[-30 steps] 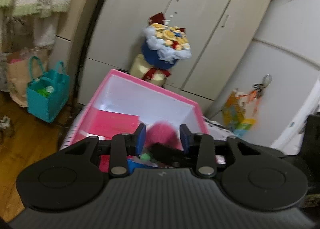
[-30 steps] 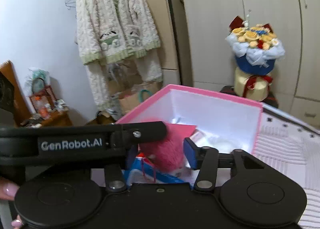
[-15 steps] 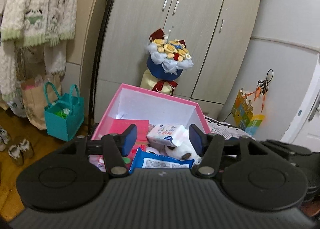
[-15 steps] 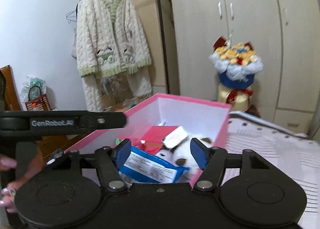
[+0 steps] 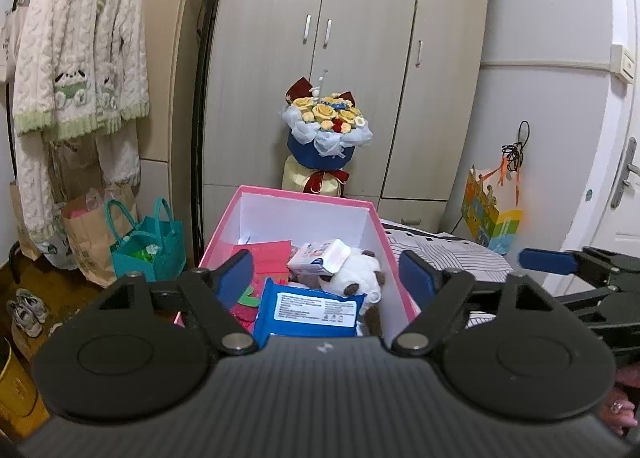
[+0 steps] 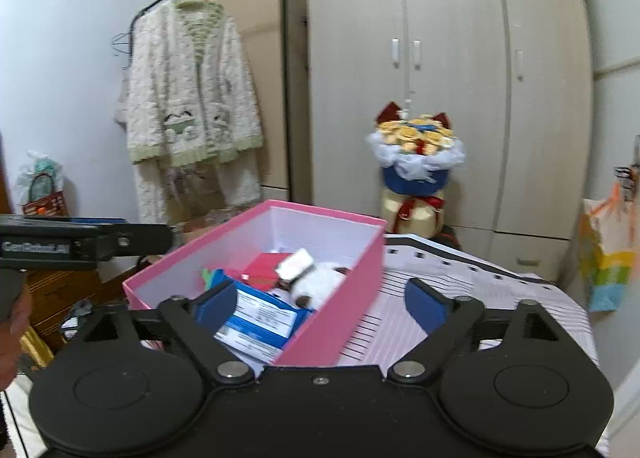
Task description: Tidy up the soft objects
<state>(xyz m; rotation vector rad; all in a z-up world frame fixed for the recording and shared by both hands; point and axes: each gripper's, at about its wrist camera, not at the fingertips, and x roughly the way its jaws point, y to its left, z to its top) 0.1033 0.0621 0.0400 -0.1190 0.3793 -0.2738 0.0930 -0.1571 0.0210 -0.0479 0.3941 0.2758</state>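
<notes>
Just beyond the left hand-held gripper [image 5: 326,276], spread apart and empty, a white plush toy [image 5: 354,272] lies inside the pink box [image 5: 304,194].

Pink box [image 5: 394,258], open top, white inside, sits ahead of spread left fingers [image 5: 236,276], between them. Inside: white plush [image 5: 354,272] with brown patches, on its side, toward right finger. Blue pack [image 5: 314,308] lies flat nearest fingers. Red card [image 5: 266,254] behind left finger. Small white packet [image 5: 320,256] rests atop plush.
</notes>
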